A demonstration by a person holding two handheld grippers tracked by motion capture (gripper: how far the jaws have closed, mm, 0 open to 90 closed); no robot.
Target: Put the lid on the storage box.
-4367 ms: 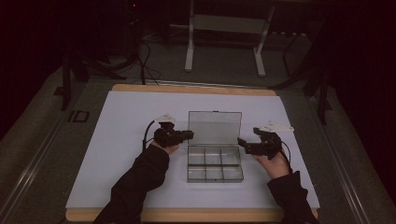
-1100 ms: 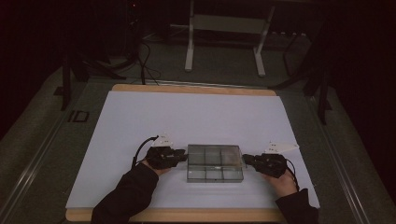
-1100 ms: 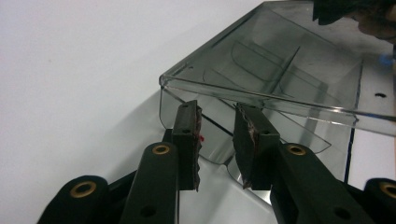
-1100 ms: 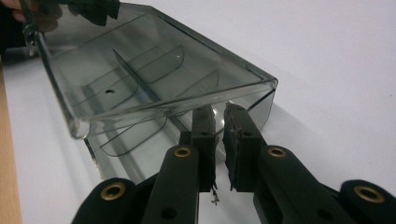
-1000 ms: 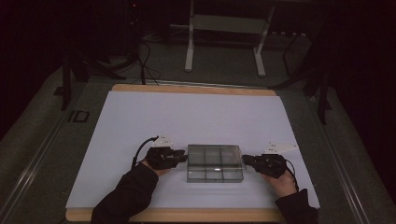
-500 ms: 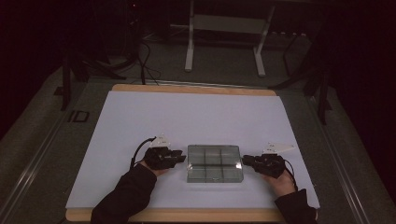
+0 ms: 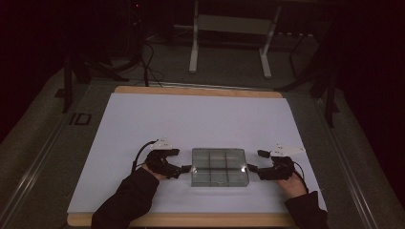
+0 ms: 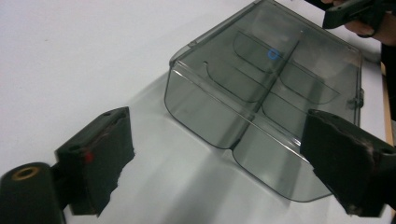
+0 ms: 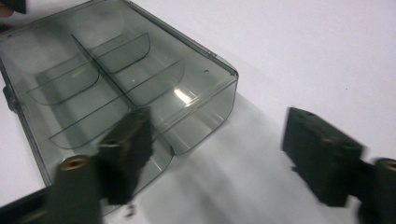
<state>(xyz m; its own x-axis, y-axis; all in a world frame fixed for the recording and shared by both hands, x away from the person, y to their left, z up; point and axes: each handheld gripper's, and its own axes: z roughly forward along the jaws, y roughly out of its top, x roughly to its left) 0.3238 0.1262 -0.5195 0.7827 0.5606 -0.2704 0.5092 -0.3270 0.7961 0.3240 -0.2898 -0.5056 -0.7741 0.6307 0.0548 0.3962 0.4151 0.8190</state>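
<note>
A smoky clear compartment box (image 7: pixel 219 167) lies flat on the white table cover with its lid down. My left gripper (image 7: pixel 181 160) is at the box's left end and my right gripper (image 7: pixel 255 161) at its right end. The jaws of both have just been opening, and both now stand open. In the left gripper view the box (image 8: pixel 261 88) lies ahead of the left gripper (image 8: pixel 219 140), whose pads are off its walls. In the right gripper view a corner of the box (image 9: pixel 116 79) sits by one pad of the right gripper (image 9: pixel 219 135), untouched.
The white cover (image 7: pixel 200 119) spreads wide behind the box on a wooden table (image 7: pixel 191 220). The person's dark sleeves come in over the front edge. A metal stand (image 7: pixel 229 43) and cables (image 7: pixel 148 62) are on the floor beyond the table.
The box's lid, upright several seconds ago, now lies shut. Over the last second both grippers have spread their jaws off the box's ends. The box has stayed put.
</note>
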